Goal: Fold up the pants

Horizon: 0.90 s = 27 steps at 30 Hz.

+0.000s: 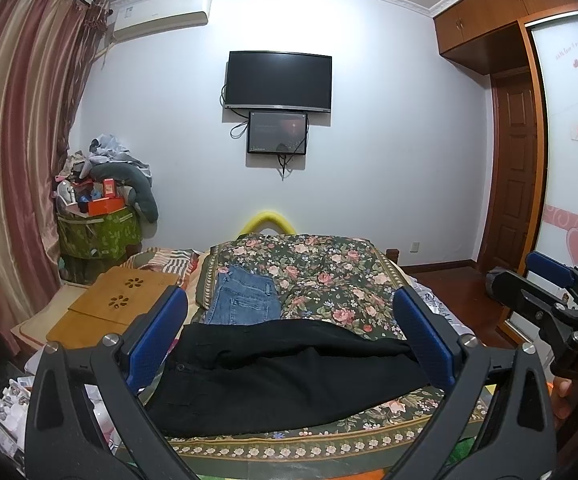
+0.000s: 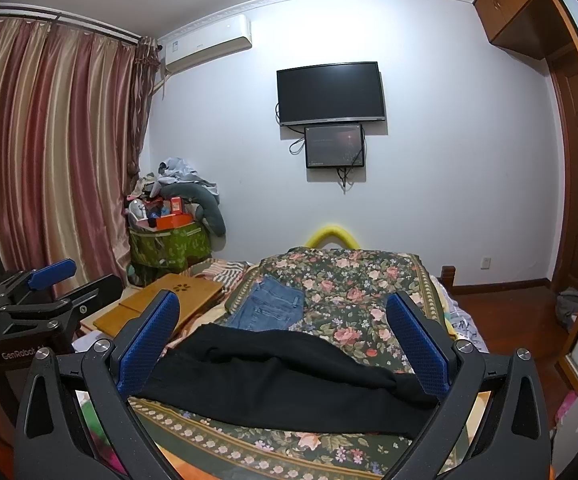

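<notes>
Item: black pants (image 1: 289,372), lying crosswise on the near end of my bed, on its floral bedspread (image 1: 329,276). They are spread flat with loose folds along their far edge; the waistband end points toward the wooden lap tray (image 1: 121,304), the leg end away from it.

Item: my left hand-held gripper (image 1: 291,332), jaws spread wide with nothing between the blue pads; it hovers at the near edge of the black pants, which fill the gap between the fingers in its view.

Item: my right hand-held gripper (image 2: 285,338), likewise wide open and holding nothing, poised over the same garment on the side away from the lap tray. Whether either gripper touches the cloth I cannot tell.

Item: folded blue jeans (image 1: 245,296), on the bedspread just beyond the black pants, on the lap-tray side.

Item: wooden lap tray, beside the black pants at the bed's edge, toward the curtain (image 1: 21,140).

Item: wall-mounted television (image 1: 279,80), on the wall past the pants and the foot of the bed, with a smaller screen (image 1: 277,133) directly under it.
</notes>
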Available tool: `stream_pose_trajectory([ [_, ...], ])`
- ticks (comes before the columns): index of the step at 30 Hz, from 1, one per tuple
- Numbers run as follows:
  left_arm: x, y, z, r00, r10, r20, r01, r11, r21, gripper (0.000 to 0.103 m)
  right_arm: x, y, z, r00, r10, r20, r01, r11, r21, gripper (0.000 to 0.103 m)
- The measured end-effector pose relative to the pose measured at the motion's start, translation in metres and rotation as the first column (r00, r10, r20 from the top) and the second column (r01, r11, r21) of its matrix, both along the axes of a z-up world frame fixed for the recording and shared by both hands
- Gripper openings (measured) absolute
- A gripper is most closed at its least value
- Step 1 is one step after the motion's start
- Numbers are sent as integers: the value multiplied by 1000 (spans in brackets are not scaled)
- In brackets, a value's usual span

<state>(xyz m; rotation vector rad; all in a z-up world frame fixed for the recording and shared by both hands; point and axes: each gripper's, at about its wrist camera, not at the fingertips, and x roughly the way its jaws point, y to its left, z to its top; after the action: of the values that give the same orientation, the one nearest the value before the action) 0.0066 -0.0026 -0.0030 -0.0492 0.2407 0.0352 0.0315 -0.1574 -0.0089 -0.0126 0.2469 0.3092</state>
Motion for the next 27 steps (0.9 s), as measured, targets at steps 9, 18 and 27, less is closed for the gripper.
stream_pose_trajectory([
  [9, 0, 1, 1, 1000, -2, 3, 2, 1000, 3, 103, 1, -2, -1, 1000, -3, -2, 3, 1000, 1, 103],
  [18, 1, 1, 3, 1000, -6, 2, 6, 1000, 3, 103, 0, -3, 2, 1000, -9, -2, 9, 1000, -2, 103],
  [27, 1, -1, 3, 1000, -8, 3, 8, 1000, 3, 103, 1, -5, 2, 1000, -11, -1, 11, 1000, -7, 103],
])
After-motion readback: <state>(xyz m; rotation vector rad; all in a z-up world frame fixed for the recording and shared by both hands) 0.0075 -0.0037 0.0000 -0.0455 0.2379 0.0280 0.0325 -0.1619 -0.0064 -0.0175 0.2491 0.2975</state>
